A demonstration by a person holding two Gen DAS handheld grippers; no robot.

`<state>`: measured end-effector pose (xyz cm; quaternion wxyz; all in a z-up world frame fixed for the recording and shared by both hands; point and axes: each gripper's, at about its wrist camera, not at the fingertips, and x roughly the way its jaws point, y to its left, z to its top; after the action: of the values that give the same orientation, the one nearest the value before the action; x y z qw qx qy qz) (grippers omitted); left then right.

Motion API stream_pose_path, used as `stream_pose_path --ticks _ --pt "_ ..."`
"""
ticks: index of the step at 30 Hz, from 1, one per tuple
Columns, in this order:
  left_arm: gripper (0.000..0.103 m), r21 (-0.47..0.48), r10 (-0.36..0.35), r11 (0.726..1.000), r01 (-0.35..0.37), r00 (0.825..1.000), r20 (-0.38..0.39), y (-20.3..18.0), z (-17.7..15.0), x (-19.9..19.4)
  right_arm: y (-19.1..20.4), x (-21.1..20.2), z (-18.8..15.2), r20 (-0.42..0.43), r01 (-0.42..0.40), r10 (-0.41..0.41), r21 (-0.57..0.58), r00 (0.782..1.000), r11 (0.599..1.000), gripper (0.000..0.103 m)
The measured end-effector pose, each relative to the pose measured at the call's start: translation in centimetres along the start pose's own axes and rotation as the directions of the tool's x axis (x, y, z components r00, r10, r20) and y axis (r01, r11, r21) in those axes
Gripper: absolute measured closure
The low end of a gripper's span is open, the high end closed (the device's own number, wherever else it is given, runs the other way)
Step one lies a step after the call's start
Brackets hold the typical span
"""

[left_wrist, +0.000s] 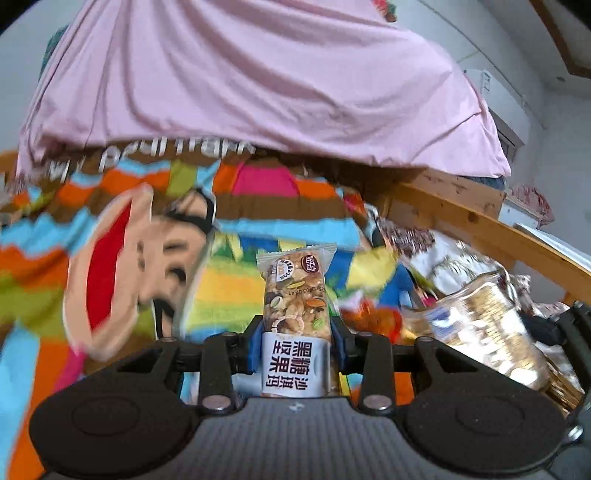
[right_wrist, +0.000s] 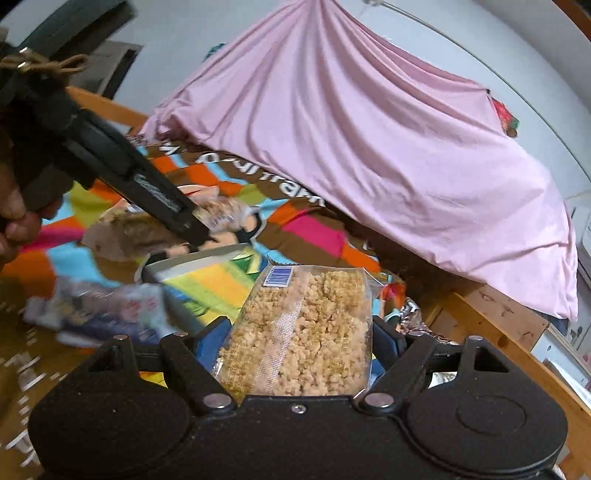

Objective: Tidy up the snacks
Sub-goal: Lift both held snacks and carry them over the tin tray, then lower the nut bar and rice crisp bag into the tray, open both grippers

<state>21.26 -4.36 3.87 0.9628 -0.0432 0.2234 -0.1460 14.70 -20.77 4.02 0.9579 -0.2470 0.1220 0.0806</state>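
Left gripper [left_wrist: 297, 338] jaws pinch a nut bar [left_wrist: 296, 317] upright between them; right gripper [right_wrist: 299, 343] jaws clamp a rice-cake pack [right_wrist: 306, 332]. Carry both level, squeezing gently, since the cakes would likely crumble.

A pink sheet [left_wrist: 258, 74] hangs in folds over a bulky heap at the back, its lower edge lying on a bright striped blanket [left_wrist: 236, 291]. The blanket bears a cartoon monkey face [left_wrist: 147, 258] with a red ear and white lettering [left_wrist: 177, 151] on a brown band. A wooden bed rail [left_wrist: 480, 225] runs along the right side, against a pale wall [right_wrist: 207, 33].
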Motion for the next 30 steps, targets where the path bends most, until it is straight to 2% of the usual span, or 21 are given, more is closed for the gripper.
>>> stream_pose_path --ticks 6,12,16,22,30 --pt "0.063 0.024 0.021 0.999 -0.023 0.997 0.07 0.5 3.5 3.2 -4.5 4.6 0.6 -0.008 0.048 -0.048 0.063 0.999 0.997 0.022" --pt "0.063 -0.006 0.031 1.0 -0.031 0.997 0.077 0.4 5.2 8.2 -8.2 9.6 0.1 -0.043 0.079 -0.075 0.109 0.996 0.991 0.022" --pt "0.063 -0.035 0.017 0.999 -0.016 0.999 0.04 0.0 5.2 12.3 -9.8 12.9 -0.8 -0.084 0.081 -0.066 0.185 0.994 0.98 0.022" --pt "0.063 -0.06 -0.006 0.998 0.004 0.999 -0.039 -0.2 3.9 17.6 -10.0 16.7 -2.6 -0.135 0.052 -0.02 0.239 0.991 0.97 0.022" --pt "0.063 -0.062 -0.003 0.998 -0.006 0.991 -0.131 -0.1 1.8 21.7 -10.0 20.1 -5.4 -0.201 0.024 0.046 0.334 0.978 0.942 0.022"
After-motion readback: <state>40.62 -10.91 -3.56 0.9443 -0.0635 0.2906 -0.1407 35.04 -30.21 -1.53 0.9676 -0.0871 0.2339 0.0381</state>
